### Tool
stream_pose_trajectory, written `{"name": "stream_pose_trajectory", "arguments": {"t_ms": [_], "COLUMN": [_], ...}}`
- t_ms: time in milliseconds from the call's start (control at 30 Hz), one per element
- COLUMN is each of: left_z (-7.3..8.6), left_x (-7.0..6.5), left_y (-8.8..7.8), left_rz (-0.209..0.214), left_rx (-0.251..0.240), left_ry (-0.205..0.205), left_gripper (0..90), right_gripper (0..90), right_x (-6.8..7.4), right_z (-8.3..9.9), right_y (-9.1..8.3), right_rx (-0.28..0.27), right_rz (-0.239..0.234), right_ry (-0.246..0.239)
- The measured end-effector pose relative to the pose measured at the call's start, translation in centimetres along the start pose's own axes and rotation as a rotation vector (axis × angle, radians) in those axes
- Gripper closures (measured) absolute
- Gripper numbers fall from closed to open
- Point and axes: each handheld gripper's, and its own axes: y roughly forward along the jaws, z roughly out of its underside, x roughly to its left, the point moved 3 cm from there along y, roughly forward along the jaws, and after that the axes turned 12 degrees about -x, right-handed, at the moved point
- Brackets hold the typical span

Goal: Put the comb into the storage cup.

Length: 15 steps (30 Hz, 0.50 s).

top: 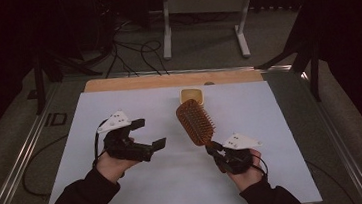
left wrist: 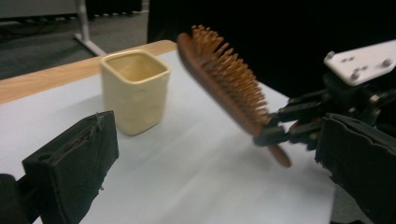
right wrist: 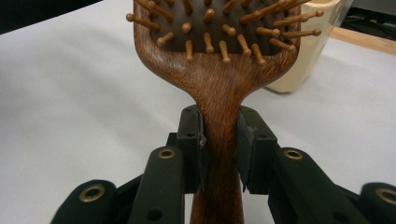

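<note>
Hairbrush [top: 195, 121] is being held above the white table cover [top: 142, 191], lifted by its wooden handle, with the bristles facing the left side in the high view. Going from the left, the left gripper [top: 149, 133] is hanging over the cover with its jaws standing wide apart and nothing between them. Behind the brush head, a cream square cup [left wrist: 134, 91] is standing upright near the far wooden edge. At the right, the right gripper [right wrist: 219, 149] is clamping the handle between both pads. The handle end is being cut off in the right gripper view.
</note>
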Motion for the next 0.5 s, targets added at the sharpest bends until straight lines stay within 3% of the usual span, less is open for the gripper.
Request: {"name": "stream_pose_trajectory", "arguments": {"t_ms": [167,300,400,500], "left_z": [-0.4,-0.7,-0.9,-1.0], "left_x": [-0.4,-0.3,0.2,0.4], "left_y": [1.1,2.2,3.3,3.8], "left_rz": [0.016,0.014,0.007,0.022], "left_rx": [0.005,0.015,0.005,0.003], "left_ry": [-0.006,-0.042,-0.094,-0.120], "left_gripper": [0.1,0.1,0.2,0.9], "right_gripper": [73.0,73.1,73.1,73.0], "right_x": [0.0,0.1,0.1,0.1], "right_z": [0.0,-0.1,-0.1,-0.1], "right_y": [0.1,0.0,0.0,0.0], "right_rx": [0.002,-0.001,-0.004,-0.002], "right_rz": [-0.003,0.000,0.003,0.001], "right_ry": [0.001,-0.005,-0.002,0.004]}}
